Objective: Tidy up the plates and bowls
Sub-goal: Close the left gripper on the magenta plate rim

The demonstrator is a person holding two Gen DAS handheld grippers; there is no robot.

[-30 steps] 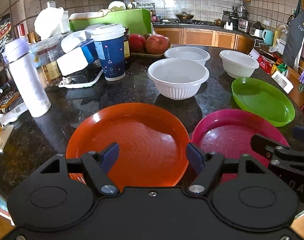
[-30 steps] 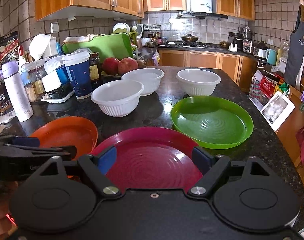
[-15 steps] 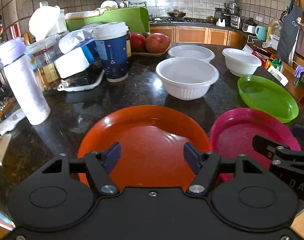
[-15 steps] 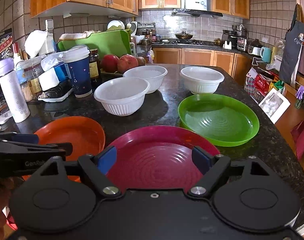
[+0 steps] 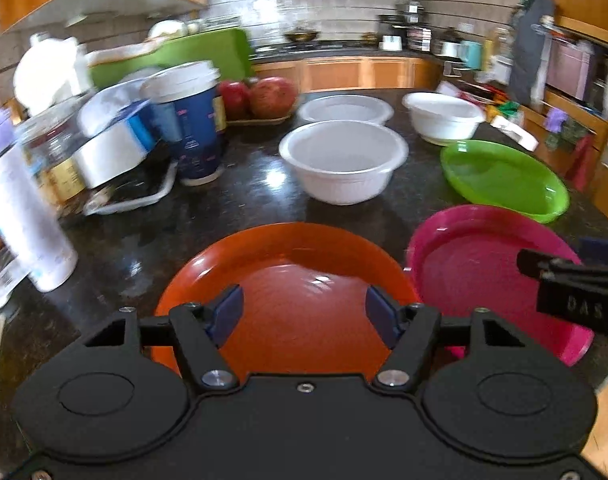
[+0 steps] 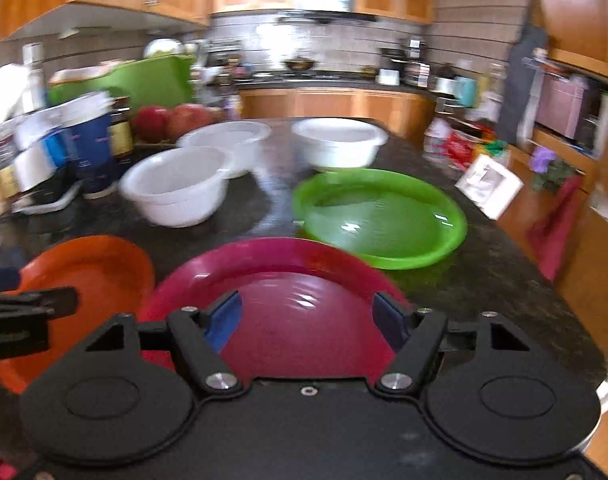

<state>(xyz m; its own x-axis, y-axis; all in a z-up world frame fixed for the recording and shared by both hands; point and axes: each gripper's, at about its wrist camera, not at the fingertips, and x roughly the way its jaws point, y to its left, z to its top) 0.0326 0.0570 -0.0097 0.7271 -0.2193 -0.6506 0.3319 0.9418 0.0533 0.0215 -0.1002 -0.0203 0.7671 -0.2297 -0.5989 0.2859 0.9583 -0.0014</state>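
Observation:
An orange plate (image 5: 296, 276) lies on the dark counter right in front of my left gripper (image 5: 304, 312), which is open and empty above its near part. A magenta plate (image 6: 288, 300) lies in front of my right gripper (image 6: 307, 320), also open and empty. A green plate (image 6: 379, 216) lies beyond the magenta one, to the right. Three white bowls stand farther back: near one (image 5: 343, 160), back one (image 5: 345, 108), right one (image 5: 443, 120). The right gripper shows at the right edge of the left wrist view (image 5: 575, 288).
Clutter fills the counter's left side: a blue cup (image 5: 188, 120), a white bottle (image 5: 20, 208), boxes and jars, a green board. Apples (image 5: 264, 94) sit on a tray at the back. The counter edge (image 6: 543, 280) falls off at the right.
Both grippers have pulled back and lifted a little, with motion blur now. The plates appear smaller and farther. Nothing was grasped or moved.

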